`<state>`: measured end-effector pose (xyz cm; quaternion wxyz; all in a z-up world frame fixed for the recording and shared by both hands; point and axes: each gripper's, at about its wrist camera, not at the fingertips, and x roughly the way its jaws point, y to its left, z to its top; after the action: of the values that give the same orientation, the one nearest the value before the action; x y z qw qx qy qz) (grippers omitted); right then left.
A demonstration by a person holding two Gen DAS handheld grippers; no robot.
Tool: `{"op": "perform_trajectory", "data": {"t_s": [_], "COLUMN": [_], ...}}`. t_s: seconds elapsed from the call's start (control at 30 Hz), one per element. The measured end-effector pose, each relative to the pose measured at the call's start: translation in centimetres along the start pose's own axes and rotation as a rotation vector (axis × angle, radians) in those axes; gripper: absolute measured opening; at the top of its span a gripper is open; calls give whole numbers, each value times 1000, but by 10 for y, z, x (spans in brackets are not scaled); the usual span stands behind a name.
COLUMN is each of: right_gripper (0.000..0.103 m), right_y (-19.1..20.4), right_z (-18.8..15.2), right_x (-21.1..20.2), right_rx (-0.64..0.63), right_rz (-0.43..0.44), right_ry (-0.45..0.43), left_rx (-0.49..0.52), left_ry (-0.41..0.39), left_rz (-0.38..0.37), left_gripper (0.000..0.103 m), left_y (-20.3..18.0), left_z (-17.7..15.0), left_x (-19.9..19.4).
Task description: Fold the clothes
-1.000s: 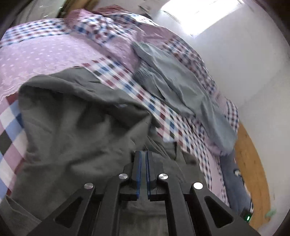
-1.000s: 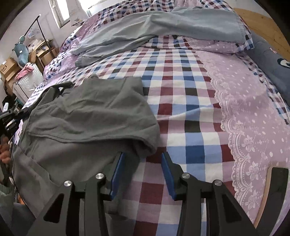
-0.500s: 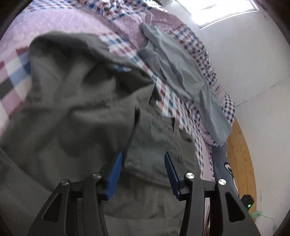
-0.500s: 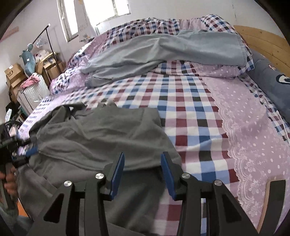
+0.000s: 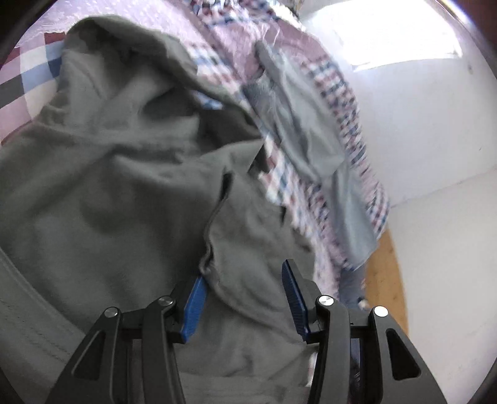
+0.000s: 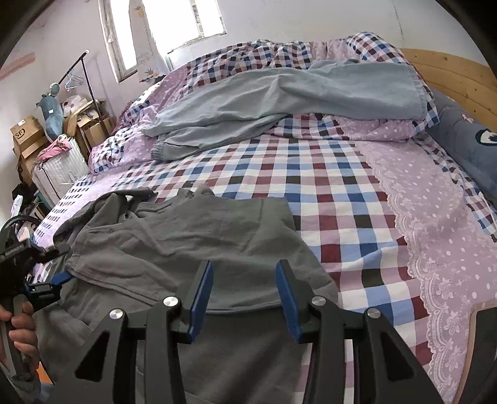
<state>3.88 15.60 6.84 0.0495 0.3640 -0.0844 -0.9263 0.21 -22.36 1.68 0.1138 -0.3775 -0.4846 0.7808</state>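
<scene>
The dark grey garment [image 6: 192, 248] lies rumpled on the near part of the bed [image 6: 357, 199], one layer folded over another, its folded edge running across just in front of both tools. In the right wrist view, the right gripper [image 6: 245, 295] hovers over that edge with its jaws parted; the blue pads stand clear on either side and nothing is pinched between them. Over at the left edge of that view, the left gripper [image 6: 59, 278] sits at the garment's side, a hand [image 6: 18, 329] wrapped around its handle.

From the left wrist view, the left gripper [image 5: 242, 298] has its jaws released too. They opened within the last second and now stand apart, with a ridge of grey cloth [image 5: 124, 186] between the pads; the left pad lies right at a raised fold, but the cloth is not squeezed. This view is a little blurred.

Farther up the bed, a pair of light blue-grey trousers [image 6: 295, 93] sprawls across the checked quilt [image 6: 310, 49], well apart from the grey garment. A dark blue pillow [image 6: 469, 140] rests by the wooden headboard [image 6: 450, 74]. Cardboard boxes [image 6: 25, 136] and a white suitcase [image 6: 59, 171] stand beside the bed under the window [image 6: 183, 21].
</scene>
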Motion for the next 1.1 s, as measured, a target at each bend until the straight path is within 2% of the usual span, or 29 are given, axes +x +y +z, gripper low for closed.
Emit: {"op": "perform_trajectory", "data": {"t_s": [0.17,0.27,0.43,0.47,0.63,0.73,0.97,1.1], "right_gripper": [45,45,45,45,45,46,50,59], "right_y": [-10,-15,-16,-16,-16,-22,-47,-54], "right_z": [1,2,4,4,2,0,-3,-9], "right_x": [-1,-2,-1,0,2,1,-7,-5], "right_rx": [27,43,57,57,35,37,69,57], "right_rz": [-15,-27,-29,-29,-18,-43,-62,-65], "right_ry": [-6,-17,-24,-23,4,10,30,78], "left_rx": [25,64,42,47,41,23,28,53], "left_ry": [-65,-37,-28,-28,-12,-18,-85,-140], "left_rz": [-88,-21,69,79,94,109,75,67], "left_gripper": [51,51,50,48,15,6,3,3], "left_y": [-11,-17,-9,-11,-5,1,-5,-10], "left_z": [-9,-10,-11,-11,-10,-9,9,23], "left_x": [-3,5,10,12,15,11,2,-9]}}
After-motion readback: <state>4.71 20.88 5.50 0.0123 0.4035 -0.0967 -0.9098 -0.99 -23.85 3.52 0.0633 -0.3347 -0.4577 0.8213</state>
